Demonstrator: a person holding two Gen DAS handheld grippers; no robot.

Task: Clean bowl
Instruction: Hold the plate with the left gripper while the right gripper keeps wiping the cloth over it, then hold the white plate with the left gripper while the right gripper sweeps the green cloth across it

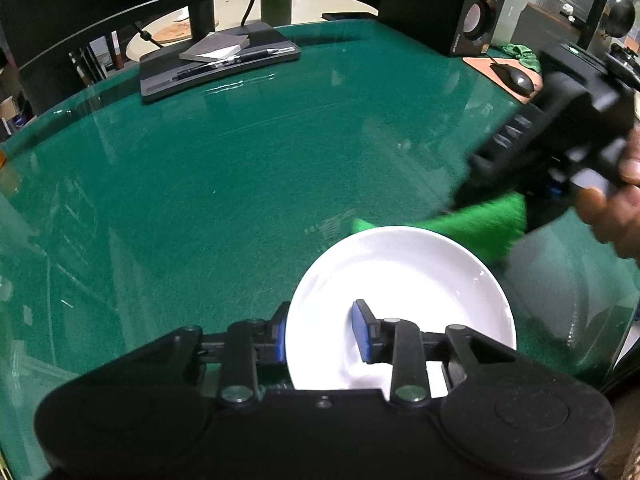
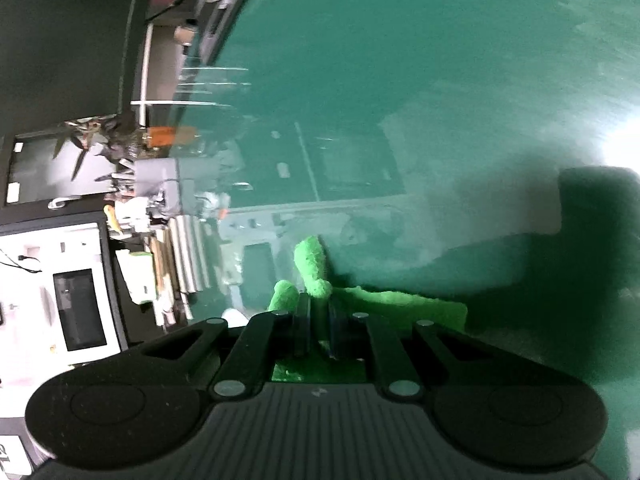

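Observation:
A white bowl (image 1: 400, 280) sits on the green table top (image 1: 200, 200), close in front of my left gripper (image 1: 320, 334). Its near-left rim lies between the blue pads (image 1: 362, 332): one pad is outside the rim, the other inside the bowl. White shows between the inner pad and the rim, so the jaws stand open around it. My right gripper (image 1: 472, 196), held by a hand (image 1: 616, 208), hovers at the bowl's far right edge. It is shut on a bright green cloth (image 1: 484, 228) that hangs over that rim. In the right wrist view the cloth (image 2: 316, 268) sticks out past the closed gripper (image 2: 319, 300).
A monitor stand base (image 1: 220, 64) with a notepad and pens stands at the back. A speaker (image 1: 476, 12), a mouse (image 1: 516, 76) on an orange pad and another green rag (image 1: 524, 54) are at the back right. The table's edge runs along the left in the right wrist view.

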